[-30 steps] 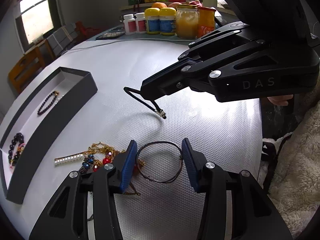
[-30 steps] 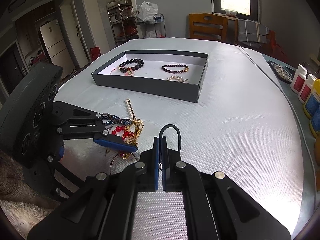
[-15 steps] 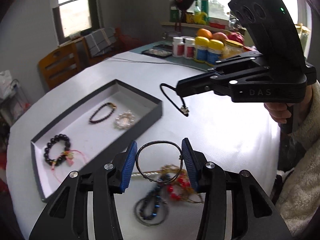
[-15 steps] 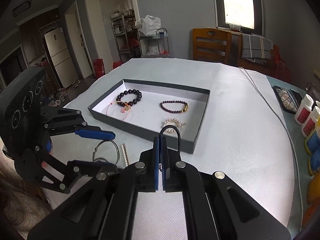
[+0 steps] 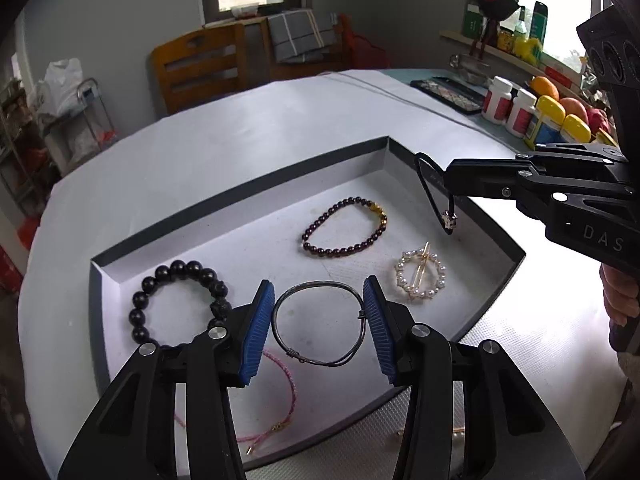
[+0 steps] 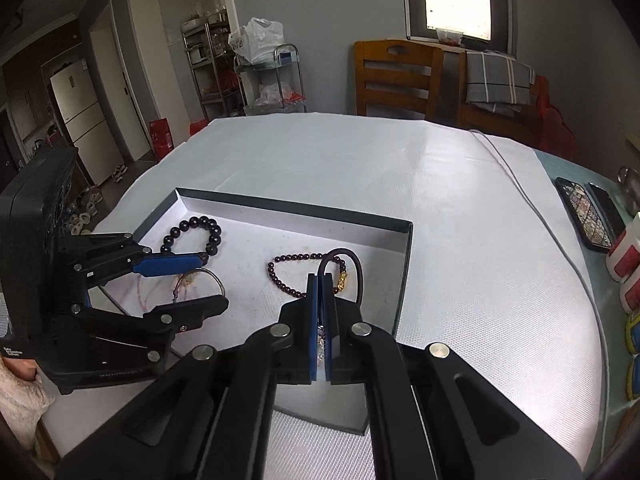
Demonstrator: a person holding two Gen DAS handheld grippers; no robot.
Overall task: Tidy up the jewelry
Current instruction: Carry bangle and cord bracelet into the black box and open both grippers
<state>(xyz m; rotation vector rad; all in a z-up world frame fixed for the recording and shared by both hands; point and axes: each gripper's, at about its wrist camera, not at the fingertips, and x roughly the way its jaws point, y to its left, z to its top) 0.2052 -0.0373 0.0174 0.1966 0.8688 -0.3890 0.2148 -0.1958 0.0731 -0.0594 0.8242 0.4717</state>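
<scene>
My left gripper (image 5: 319,322) is shut on a thin wire bangle (image 5: 320,328) and holds it above the grey tray (image 5: 240,196). My right gripper (image 6: 320,280) is shut on a black cord bracelet (image 6: 354,264), which hangs over the tray's right end in the left wrist view (image 5: 434,200). In the tray lie a black bead bracelet (image 5: 176,296), a dark red bead bracelet (image 5: 344,226), a pearl ring brooch (image 5: 420,276) and a pink string bracelet (image 5: 280,408).
Bottles and jars (image 5: 532,114) stand at the table's far right with two phones (image 6: 588,212) and a grey cable (image 6: 552,232). A wooden chair (image 6: 396,80) stands behind the table. Loose jewelry (image 5: 440,436) lies just outside the tray's near wall.
Both grippers have moved from the loose pile to above the tray, each carrying its bracelet. The tray now fills the near view.
</scene>
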